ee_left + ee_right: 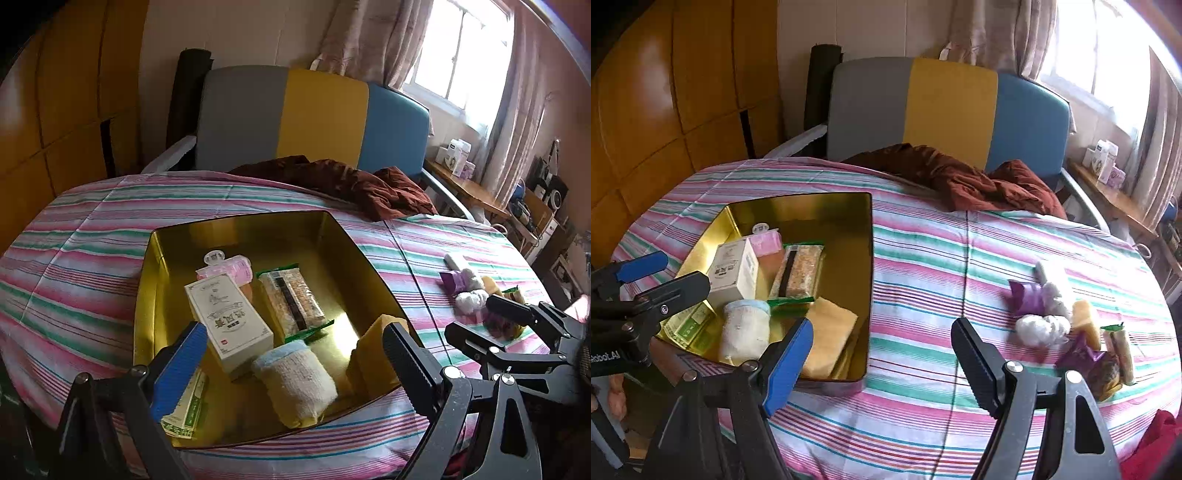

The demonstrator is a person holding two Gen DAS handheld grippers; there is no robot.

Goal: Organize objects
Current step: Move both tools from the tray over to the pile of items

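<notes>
A gold metal tin (173, 243) (866, 266) sits on the striped bed. Inside lie a white box (229, 321) (733, 271), a pink packet (225, 267), a snack bar packet (291, 302) (801, 273), a rolled cream towel (295, 380) (746, 332) and a yellow sponge (369, 354) (827, 336). My left gripper (295, 365) is open and empty above the tin's near edge. My right gripper (882, 358) is open and empty over the bed right of the tin. Loose items lie at the right: purple wrapper (1027, 299), white socks (1041, 328), yellow sponge (1086, 321).
A crumpled brown cloth (960, 181) lies at the head of the bed, against a grey, yellow and blue headboard (945, 110). A wooden shelf with boxes (1108, 166) stands by the window on the right. Wooden wardrobe panels (665, 110) are on the left.
</notes>
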